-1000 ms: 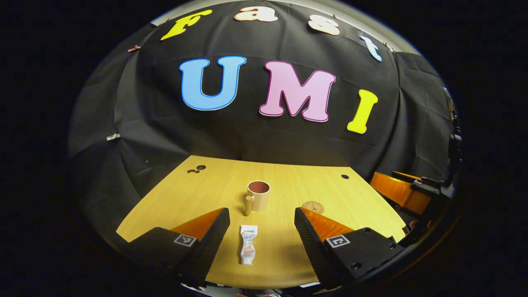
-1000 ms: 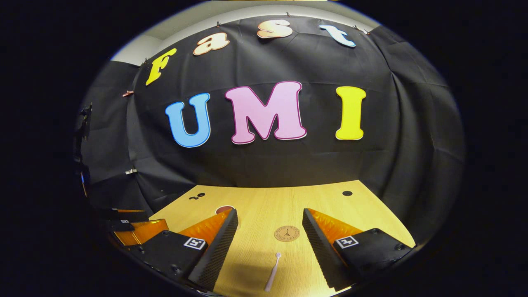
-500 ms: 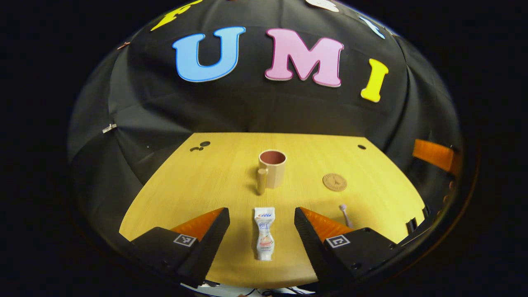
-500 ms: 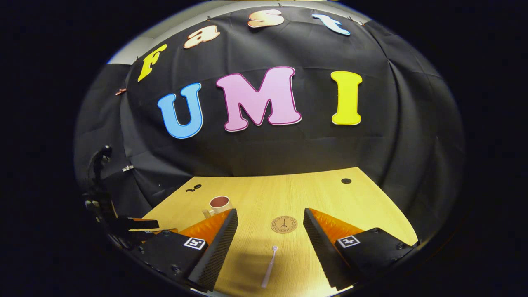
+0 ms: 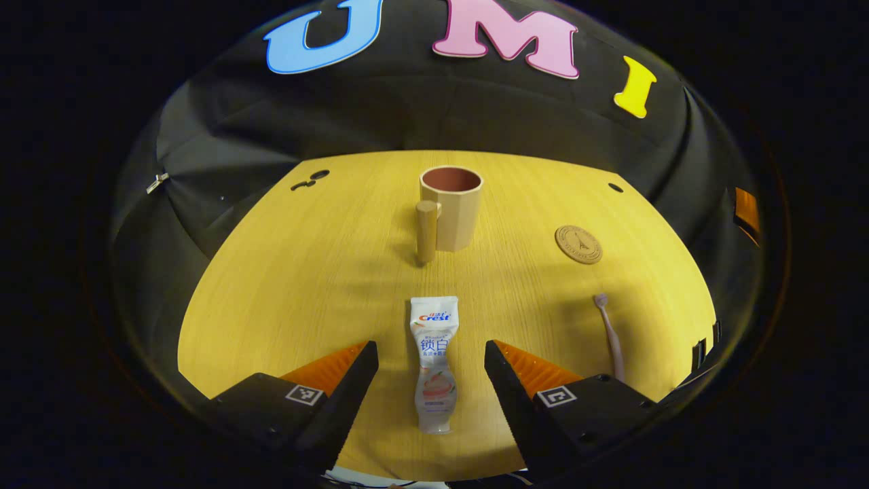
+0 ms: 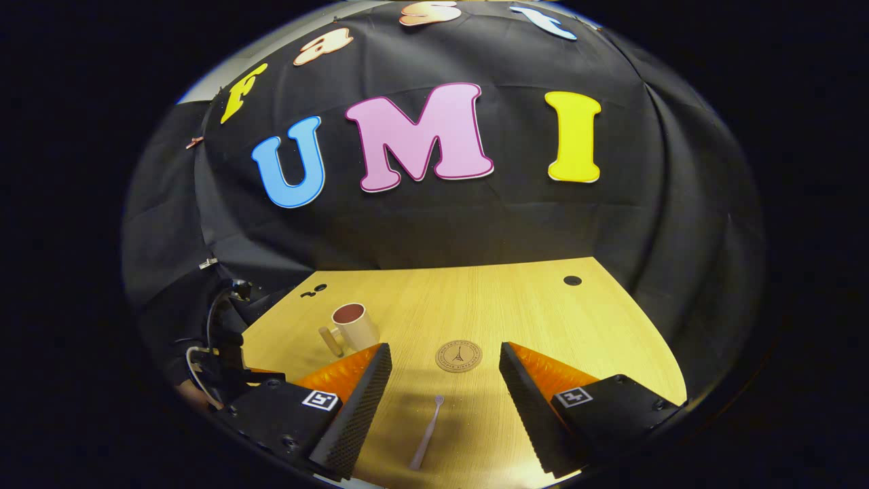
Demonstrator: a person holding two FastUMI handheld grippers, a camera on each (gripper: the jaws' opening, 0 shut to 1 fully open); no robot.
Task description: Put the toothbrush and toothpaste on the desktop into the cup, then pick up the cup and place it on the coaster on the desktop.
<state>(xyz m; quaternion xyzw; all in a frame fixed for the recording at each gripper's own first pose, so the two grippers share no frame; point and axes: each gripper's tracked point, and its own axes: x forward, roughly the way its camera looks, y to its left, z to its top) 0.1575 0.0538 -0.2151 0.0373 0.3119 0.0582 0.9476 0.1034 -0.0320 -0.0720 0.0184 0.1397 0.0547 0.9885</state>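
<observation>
In the left gripper view a white toothpaste tube (image 5: 434, 362) lies flat on the wooden desktop (image 5: 299, 285), cap end towards me, between the fingers of my open left gripper (image 5: 432, 353). Beyond it stands a beige cup (image 5: 451, 207) with its handle facing me. To the right lie a round brown coaster (image 5: 578, 244) and a pale pink toothbrush (image 5: 609, 335). In the right gripper view my right gripper (image 6: 445, 356) is open above the toothbrush (image 6: 426, 432), with the coaster (image 6: 458, 356) just ahead and the cup (image 6: 351, 327) to the left.
The desktop (image 6: 543, 319) has small dark holes near its far corners (image 5: 616, 187) (image 6: 572, 280). Black cloth walls close in behind and at the sides. At the left edge of the right gripper view, the left gripper's body and cables (image 6: 217, 353) show.
The left gripper has tilted down and moved in over the toothpaste, so the tube now lies between its fingers. The right gripper has tilted down slightly; the cup has come further into its view.
</observation>
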